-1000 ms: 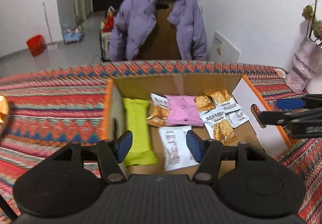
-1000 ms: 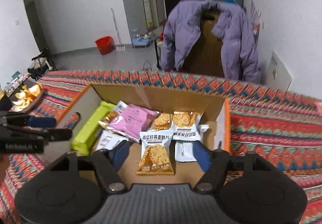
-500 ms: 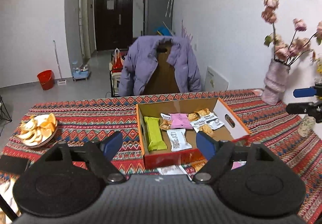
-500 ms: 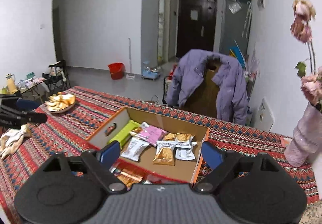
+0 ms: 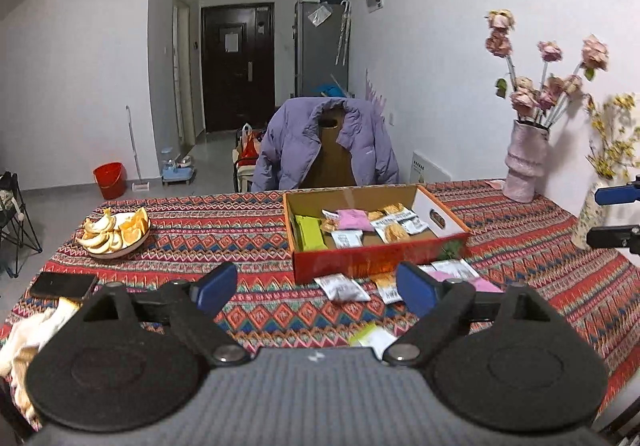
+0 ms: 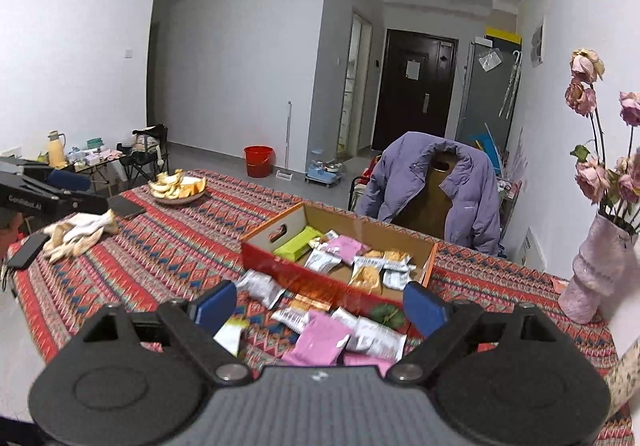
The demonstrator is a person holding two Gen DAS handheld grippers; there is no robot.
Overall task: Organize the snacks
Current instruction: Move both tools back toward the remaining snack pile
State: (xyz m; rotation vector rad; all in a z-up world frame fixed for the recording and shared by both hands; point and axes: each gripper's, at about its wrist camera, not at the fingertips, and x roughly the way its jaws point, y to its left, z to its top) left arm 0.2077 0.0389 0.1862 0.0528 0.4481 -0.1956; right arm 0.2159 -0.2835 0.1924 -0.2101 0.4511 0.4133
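both claws stand wide and empty, their jaws having just been opening: left gripper (image 5: 310, 290), right gripper (image 6: 320, 304). this looks like the pause between placements. next comes picking one of the loose packets (image 6: 320, 338) lying near, just in front of the box (image 5: 376, 260). farther off, the box holds a green bar (image 5: 310, 232), a pink pouch (image 5: 354, 217) and cracker packets (image 5: 394, 232).

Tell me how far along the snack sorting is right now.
Partly done. Several packets, among them a green bar and a pink packet, already lie in the box. Nothing is in hand: both the left tool and right tool are open and empty. Left: loose packets on the tablecloth in front of the box.
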